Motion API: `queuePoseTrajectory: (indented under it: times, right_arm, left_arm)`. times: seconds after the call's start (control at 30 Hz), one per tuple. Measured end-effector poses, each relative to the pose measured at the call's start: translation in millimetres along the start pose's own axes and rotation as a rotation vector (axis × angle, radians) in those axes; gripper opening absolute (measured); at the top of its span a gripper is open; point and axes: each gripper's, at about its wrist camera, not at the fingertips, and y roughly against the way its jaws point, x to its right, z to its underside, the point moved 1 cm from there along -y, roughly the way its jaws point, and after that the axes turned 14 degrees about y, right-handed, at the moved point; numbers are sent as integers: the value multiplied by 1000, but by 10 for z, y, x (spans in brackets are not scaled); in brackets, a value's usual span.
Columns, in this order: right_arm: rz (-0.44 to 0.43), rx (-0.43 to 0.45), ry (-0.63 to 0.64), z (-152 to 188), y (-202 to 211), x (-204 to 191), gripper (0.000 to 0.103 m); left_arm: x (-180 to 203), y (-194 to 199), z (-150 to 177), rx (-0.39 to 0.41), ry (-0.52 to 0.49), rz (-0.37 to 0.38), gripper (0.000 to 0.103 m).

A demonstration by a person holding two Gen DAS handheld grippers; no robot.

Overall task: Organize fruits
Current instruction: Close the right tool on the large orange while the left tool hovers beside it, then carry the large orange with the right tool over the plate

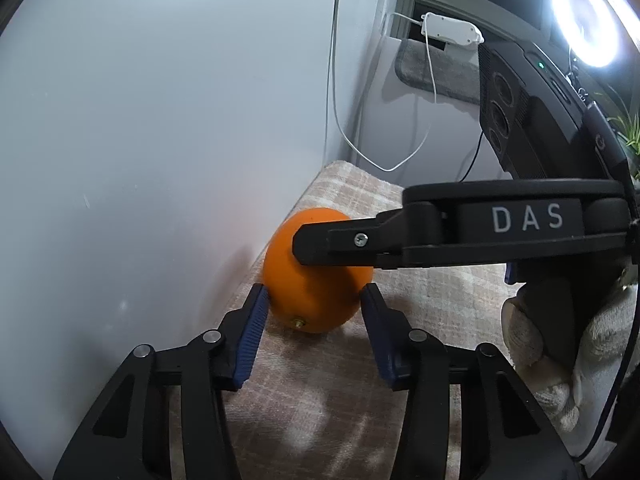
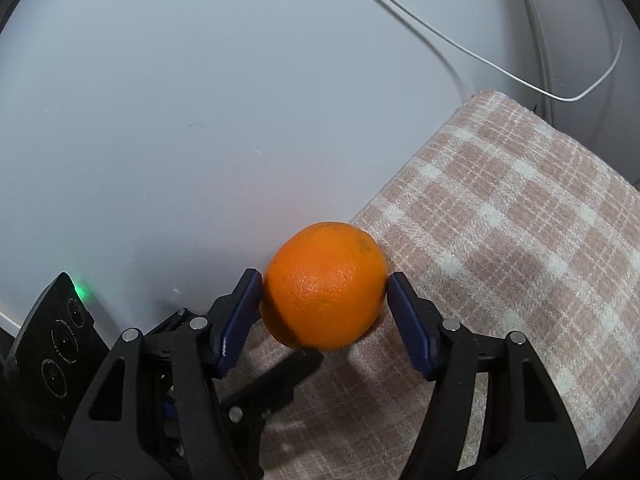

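As both tools converge on one orange, the step in hand looks like a pickup or hand-over in the fruit-sorting job. The orange sits at the edge of a pink-and-white checked cloth, right against a pale grey wall. Left tool brackets it low, jaws spread, blue pads at its sides w/ the left pad touching or nearly so; no firm squeeze is evident. Right tool, reaching in from the right & higher up, has its pads against both flanks of the fruit, apparently gripping it. Whether the orange is off the cloth can't be told. Next move prob. calls for one tool to hold firm while the other backs off, then a lift clear of the wall. No bowl or basket is in view.
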Motion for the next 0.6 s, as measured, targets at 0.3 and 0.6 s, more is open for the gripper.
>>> queuePoseTrajectory:
  times: [0.3,0.6]
  right_arm:
    - [29,23,-8,166,170,-104,67]
    - [83,71,-15,386,652,-217,67]
  left_arm:
    - [92,104,88,5,-36,16,47]
    - [366,309,243,18,-82,73,46]
